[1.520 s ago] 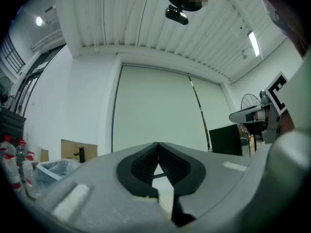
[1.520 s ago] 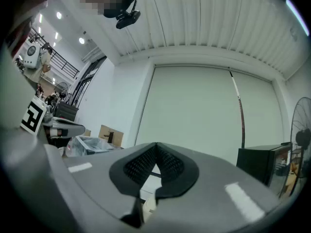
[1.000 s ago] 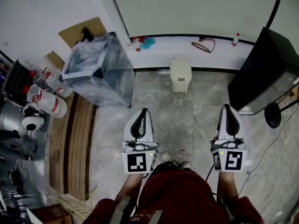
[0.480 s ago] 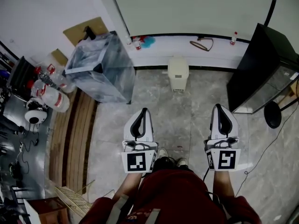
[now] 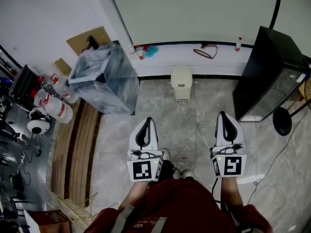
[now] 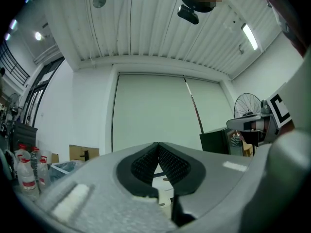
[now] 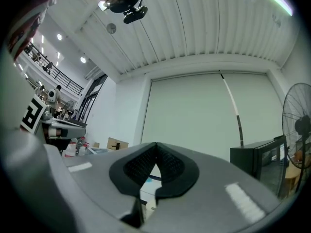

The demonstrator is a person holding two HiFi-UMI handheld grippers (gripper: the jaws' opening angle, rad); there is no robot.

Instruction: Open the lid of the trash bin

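**Lid down, both grippers empty**

Head view: the cream trash bin (image 5: 181, 81) stands at 12 o'clock, well apart from both grippers. It is probably light, stiff plastic, so lift the lid (image 5: 181, 73) by its front lip.

Left gripper view: the left gripper (image 6: 158, 147) is pinched together, empty.

Right gripper view: the right gripper (image 7: 155, 147) is likewise.

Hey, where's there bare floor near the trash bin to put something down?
Bare tiles lie between the trash bin and the black cabinet, and just in front of the trash bin. The left side is crowded: a clear plastic box, then bottles beyond it.
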